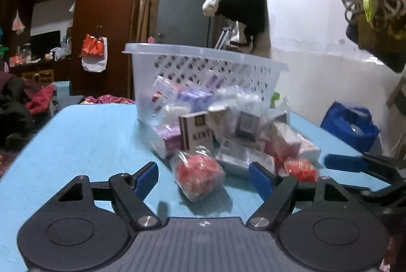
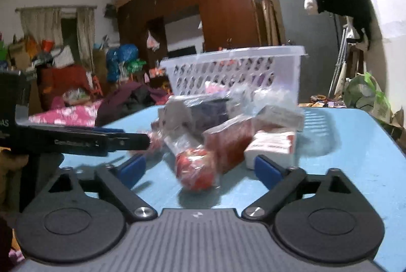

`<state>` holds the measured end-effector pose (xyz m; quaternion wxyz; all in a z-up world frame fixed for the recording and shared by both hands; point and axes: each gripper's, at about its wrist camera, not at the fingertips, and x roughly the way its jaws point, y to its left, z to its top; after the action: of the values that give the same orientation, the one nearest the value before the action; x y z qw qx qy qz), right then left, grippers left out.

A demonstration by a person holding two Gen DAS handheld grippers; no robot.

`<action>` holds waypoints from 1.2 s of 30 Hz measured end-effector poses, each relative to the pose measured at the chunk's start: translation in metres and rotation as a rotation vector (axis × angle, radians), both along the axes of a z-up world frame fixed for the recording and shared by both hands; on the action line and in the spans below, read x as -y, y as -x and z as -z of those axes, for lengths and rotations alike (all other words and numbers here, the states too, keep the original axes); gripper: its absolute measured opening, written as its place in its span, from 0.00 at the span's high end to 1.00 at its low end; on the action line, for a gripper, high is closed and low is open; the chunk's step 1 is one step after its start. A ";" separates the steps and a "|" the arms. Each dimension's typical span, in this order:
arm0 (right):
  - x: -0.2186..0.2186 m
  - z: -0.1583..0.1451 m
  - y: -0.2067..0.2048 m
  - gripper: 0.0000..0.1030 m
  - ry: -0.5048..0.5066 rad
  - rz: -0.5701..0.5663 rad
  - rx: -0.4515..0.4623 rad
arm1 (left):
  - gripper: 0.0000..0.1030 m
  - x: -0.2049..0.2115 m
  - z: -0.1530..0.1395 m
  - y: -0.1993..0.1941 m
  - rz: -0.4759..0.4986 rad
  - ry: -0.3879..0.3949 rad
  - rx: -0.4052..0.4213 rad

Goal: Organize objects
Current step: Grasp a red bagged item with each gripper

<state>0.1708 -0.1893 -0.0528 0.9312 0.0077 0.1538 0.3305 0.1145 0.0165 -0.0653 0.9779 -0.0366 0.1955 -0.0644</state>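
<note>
Both tongs stood spread, pinching nothing. Left tongs (image 1: 203, 176) framed a red wrapped packet (image 1: 199, 176) that lay loose on the blue surface (image 1: 76, 145), between the blue pads (image 1: 147, 176) but, as far as the blur allowed, touching neither. Right tongs (image 2: 200, 168) framed a red packet (image 2: 196, 170) of their own in the same way; a second red packet (image 1: 300, 169) showed at three o'clock in the left view, likely this same one.

Beyond, at twelve o'clock, sat a loose heap of small boxes: a white box marked KENT (image 1: 196, 131) stood upright in the left view, and a dark red box (image 2: 228, 145) with a white box (image 2: 271, 147) at its two o'clock filled the right view. Farthest back stood the white perforated basket (image 1: 203, 68), with more packets seen through its holes. The heap probably waited there to be sorted into it, which would explain the wide tongs set low around the nearest pieces.

Only the left view read the KENT lettering and showed a blue bag (image 1: 350, 124) off the surface at three o'clock. Only the right view caught the other tool's black arm (image 2: 83, 142) reaching in from nine o'clock, plus the pink bedding (image 2: 66, 114) behind it.
</note>
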 end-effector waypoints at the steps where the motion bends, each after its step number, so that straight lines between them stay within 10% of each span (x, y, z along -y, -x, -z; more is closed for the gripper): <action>1: -0.003 0.000 0.000 0.19 0.005 -0.002 0.004 | 0.21 0.000 0.001 0.001 0.000 -0.004 0.002; 9: -0.011 0.014 0.005 0.36 0.046 0.027 0.000 | 0.22 0.020 0.007 -0.011 -0.054 -0.107 -0.016; 13: -0.012 0.020 0.006 0.53 0.040 0.012 -0.009 | 0.51 0.021 0.011 -0.010 -0.066 -0.104 -0.018; 36: 0.012 0.020 0.013 0.55 -0.004 0.054 0.003 | 0.51 0.012 0.018 0.017 -0.054 -0.036 0.064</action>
<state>0.1574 -0.2010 -0.0727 0.9399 0.0132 0.1514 0.3057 0.0973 0.0046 -0.0838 0.9856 -0.0221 0.1641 -0.0354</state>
